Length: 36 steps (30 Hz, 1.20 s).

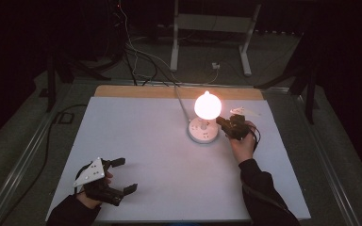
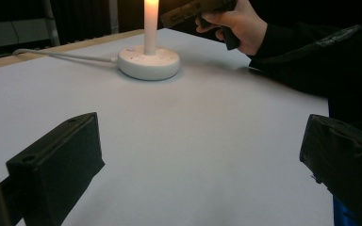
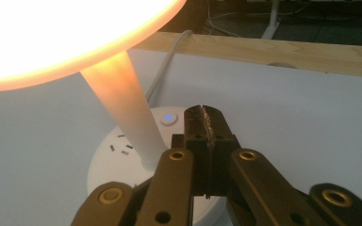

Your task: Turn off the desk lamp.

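Between your left gripper (image 1: pixel 118 175), its jaws spread wide at the near left edge, and the round white socket base (image 1: pixel 203 131), the white table sheet (image 1: pixel 141 136) lies bare: free passage across the whole left half. The glowing globe lamp (image 1: pixel 208 105) on its pale stem (image 3: pixel 122 101) overhangs the base, blocking approach from above. Your right gripper (image 3: pixel 206 117), jaws pressed together, sits just beside the stem over the base; the white cable (image 3: pixel 162 70) runs off toward the wooden far edge (image 3: pixel 283 52).

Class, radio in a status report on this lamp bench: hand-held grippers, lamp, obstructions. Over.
Left hand-held gripper open, resting near table's front edge. Right hand-held gripper shut, empty, tips by the lit button. Lamp on, glowing on its round white base. Nothing in the way.
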Each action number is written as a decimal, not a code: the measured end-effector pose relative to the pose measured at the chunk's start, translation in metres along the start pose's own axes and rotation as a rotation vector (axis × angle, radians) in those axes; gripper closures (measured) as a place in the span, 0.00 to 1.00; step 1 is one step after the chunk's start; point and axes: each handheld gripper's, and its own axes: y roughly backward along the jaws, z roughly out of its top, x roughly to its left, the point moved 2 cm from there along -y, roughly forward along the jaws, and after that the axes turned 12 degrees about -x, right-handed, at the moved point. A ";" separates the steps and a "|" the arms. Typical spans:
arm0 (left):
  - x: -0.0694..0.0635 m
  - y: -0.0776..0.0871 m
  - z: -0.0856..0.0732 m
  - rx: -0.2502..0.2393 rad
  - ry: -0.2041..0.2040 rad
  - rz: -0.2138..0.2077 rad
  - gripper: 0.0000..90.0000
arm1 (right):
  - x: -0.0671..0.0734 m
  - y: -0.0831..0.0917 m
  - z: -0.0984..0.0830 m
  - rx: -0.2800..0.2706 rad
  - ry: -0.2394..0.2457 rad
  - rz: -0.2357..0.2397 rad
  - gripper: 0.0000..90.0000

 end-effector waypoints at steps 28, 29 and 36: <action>0.000 0.000 0.000 0.005 -0.002 -0.002 0.01 | 0.003 -0.013 -0.024 0.071 0.055 -0.013 1.00; 0.000 0.000 0.000 0.005 -0.002 -0.003 0.01 | 0.004 -0.014 -0.025 0.071 0.059 -0.015 1.00; 0.000 0.000 -0.001 0.008 0.000 -0.002 0.01 | 0.003 -0.016 -0.029 0.084 0.062 -0.020 1.00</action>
